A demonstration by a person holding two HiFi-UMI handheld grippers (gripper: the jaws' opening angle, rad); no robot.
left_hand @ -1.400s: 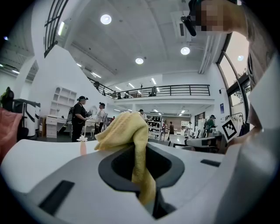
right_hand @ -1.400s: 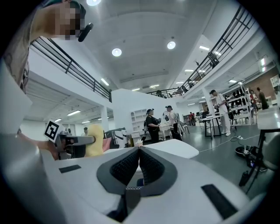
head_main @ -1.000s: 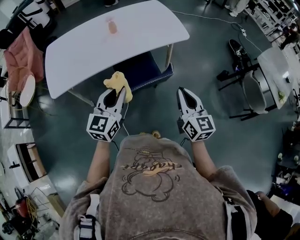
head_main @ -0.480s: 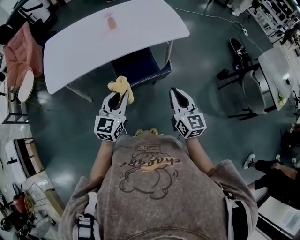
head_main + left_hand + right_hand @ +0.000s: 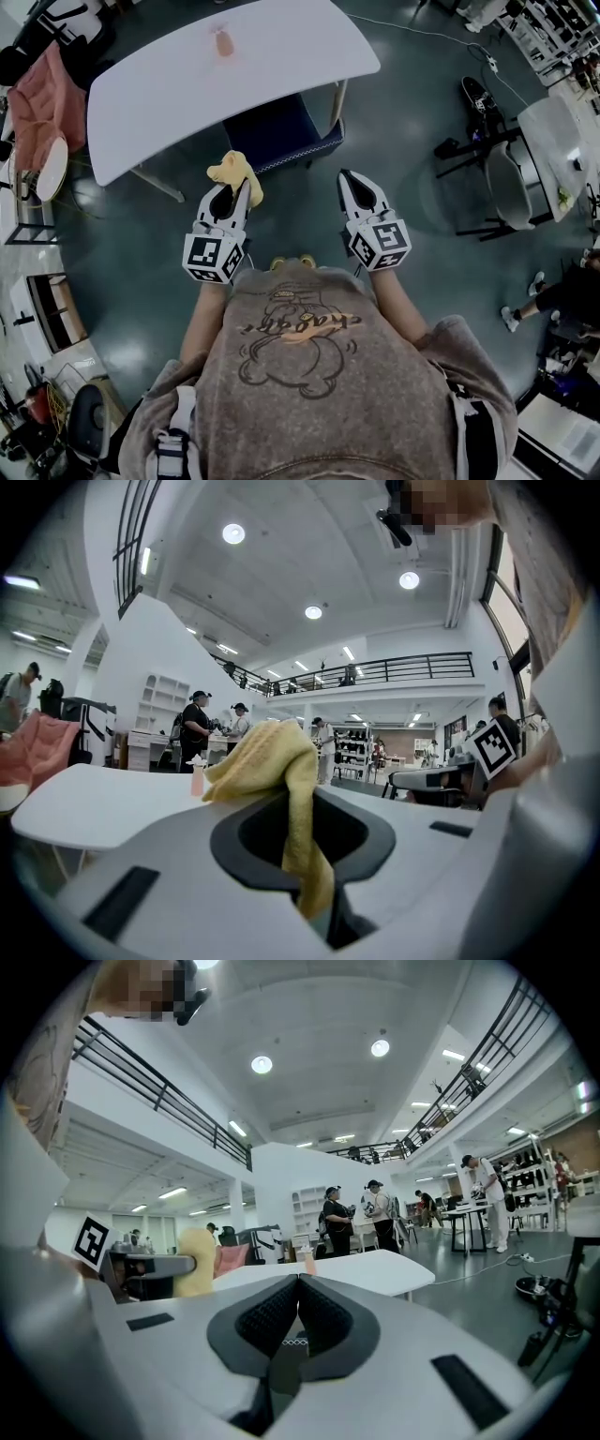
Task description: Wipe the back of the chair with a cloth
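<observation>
Head view, looking steeply down. The person held both tools out in front of a grey printed shirt (image 5: 300, 375), above a dark floor (image 5: 422, 234).

Left gripper (image 5: 238, 190): its jaws were closed on a yellow cloth (image 5: 232, 172). In the left gripper view the cloth stood pinched in the narrow slot between the jaws. One end hung down into the slot. The rest bunched up and over the tips in a loose fold.

Right gripper (image 5: 349, 179): its jaws were pressed together along their ribbed pads, with nothing between them. It was held level with the left one and well apart from it.

Blue chair (image 5: 281, 131): it stood pushed partly beneath the near edge of a white table (image 5: 169, 94), ahead of both tools. Its padded edge faced the person. The cloth lay just short of that edge in this view and was not touching the chair. How much height separated them could not be told.

A small pink bottle (image 5: 222, 41) stood on the far part of the table. A pink seat (image 5: 45, 98) stood to the left of the table. Several people stood among desks and shelves far behind the table in both gripper views.
</observation>
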